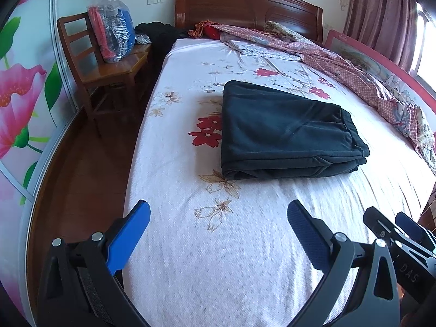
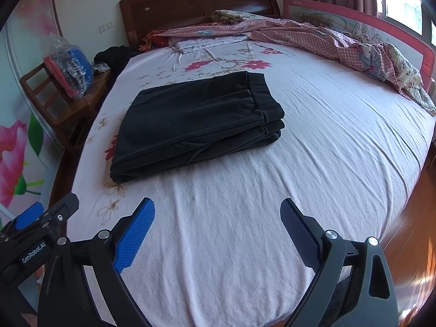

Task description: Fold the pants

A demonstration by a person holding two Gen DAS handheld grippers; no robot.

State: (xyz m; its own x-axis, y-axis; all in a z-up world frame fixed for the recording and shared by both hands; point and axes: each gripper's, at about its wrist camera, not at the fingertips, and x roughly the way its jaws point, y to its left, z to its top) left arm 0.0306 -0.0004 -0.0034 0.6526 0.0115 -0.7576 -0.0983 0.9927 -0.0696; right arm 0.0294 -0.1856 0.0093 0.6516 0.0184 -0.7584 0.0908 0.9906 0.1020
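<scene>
Dark pants (image 1: 286, 130) lie folded into a compact rectangle on the flowered white sheet of the bed (image 1: 218, 259); the right wrist view shows the same pants (image 2: 196, 125) with the waistband layers stacked on their right edge. My left gripper (image 1: 218, 212) hovers open over the foot of the bed, well short of the pants, nothing between its blue fingers. My right gripper (image 2: 218, 209) is open too, empty, beside the left one. Each gripper shows at the other view's lower corner.
A crumpled pink patterned quilt (image 2: 313, 35) runs along the far and right side by a pink bed rail (image 2: 395, 35). A wooden headboard (image 1: 245, 2) stands behind. A wooden chair (image 1: 109, 70) with a plastic-wrapped bundle stands left of the bed, by a flowered wardrobe door.
</scene>
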